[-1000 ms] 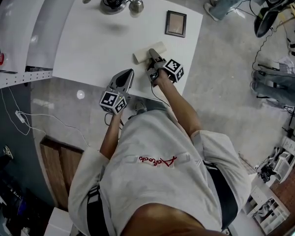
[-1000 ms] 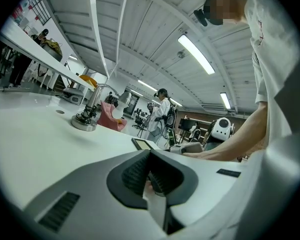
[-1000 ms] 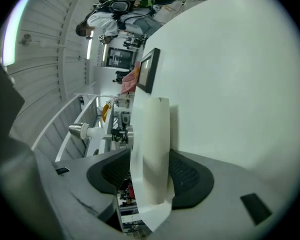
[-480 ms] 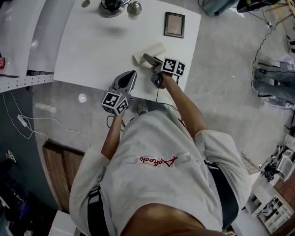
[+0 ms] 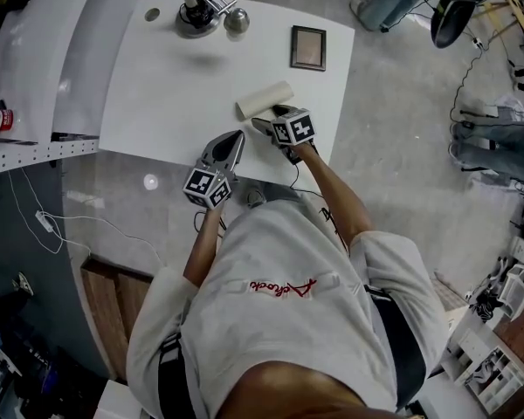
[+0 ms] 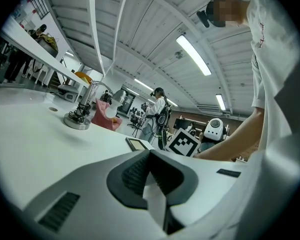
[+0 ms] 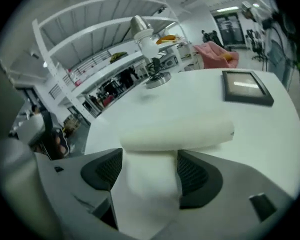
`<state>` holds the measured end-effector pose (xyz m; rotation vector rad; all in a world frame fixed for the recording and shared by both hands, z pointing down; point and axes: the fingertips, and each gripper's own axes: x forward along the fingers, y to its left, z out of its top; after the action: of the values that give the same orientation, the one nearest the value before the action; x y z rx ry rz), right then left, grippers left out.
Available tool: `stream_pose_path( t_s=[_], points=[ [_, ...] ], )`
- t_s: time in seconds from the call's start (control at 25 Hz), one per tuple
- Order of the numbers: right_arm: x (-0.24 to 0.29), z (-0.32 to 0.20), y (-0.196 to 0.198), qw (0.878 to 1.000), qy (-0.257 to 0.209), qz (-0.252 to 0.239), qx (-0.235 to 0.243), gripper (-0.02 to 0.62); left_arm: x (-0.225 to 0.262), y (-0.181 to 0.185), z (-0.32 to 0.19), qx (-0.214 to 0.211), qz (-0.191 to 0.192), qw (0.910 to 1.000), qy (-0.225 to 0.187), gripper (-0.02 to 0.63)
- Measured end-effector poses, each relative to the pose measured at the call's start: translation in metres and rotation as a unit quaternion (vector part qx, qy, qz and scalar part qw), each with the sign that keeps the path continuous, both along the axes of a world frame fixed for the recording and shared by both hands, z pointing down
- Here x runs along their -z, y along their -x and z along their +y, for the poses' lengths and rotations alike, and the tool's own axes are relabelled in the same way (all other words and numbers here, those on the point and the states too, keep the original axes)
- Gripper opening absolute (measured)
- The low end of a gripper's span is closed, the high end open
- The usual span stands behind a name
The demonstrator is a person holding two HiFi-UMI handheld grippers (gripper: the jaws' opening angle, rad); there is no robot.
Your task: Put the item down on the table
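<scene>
The right claw [image 7: 149,161] has rolled and opened (jaws wide), freeing the cream roll [image 5: 264,99].

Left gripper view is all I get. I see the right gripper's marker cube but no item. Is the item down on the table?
Observer: Yes. The head view shows a cream roll lying flat on the white table, near its front edge.
Operator: Has the right gripper let go?
Observer: In the right gripper view, the right gripper has its jaws apart. They have just been opening. Neither pad touches the roll. Only table shows between them, and the roll lies crosswise just past the tips.
Operator: Anything close to the roll?
Observer: In the head view, the dark picture frame lies apart from it, farther back on the table.
</scene>
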<state>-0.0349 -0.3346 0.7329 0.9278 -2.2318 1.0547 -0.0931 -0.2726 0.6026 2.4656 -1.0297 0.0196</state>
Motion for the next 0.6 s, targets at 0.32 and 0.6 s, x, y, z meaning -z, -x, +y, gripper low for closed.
stream_pose_path(
  t_s=[0.32,0.6],
  points=[
    [-0.003,-0.001,-0.007,0.999,-0.017,0.027,-0.02,0.276,0.001,0.001,0.001,0.003,0.006,1.0,0.004,0.005],
    [-0.009,0.0,-0.022,0.997,-0.03,0.047,-0.05,0.133,0.0,0.001,0.003,0.003,0.009,0.9999,0.005,0.005]
  ],
)
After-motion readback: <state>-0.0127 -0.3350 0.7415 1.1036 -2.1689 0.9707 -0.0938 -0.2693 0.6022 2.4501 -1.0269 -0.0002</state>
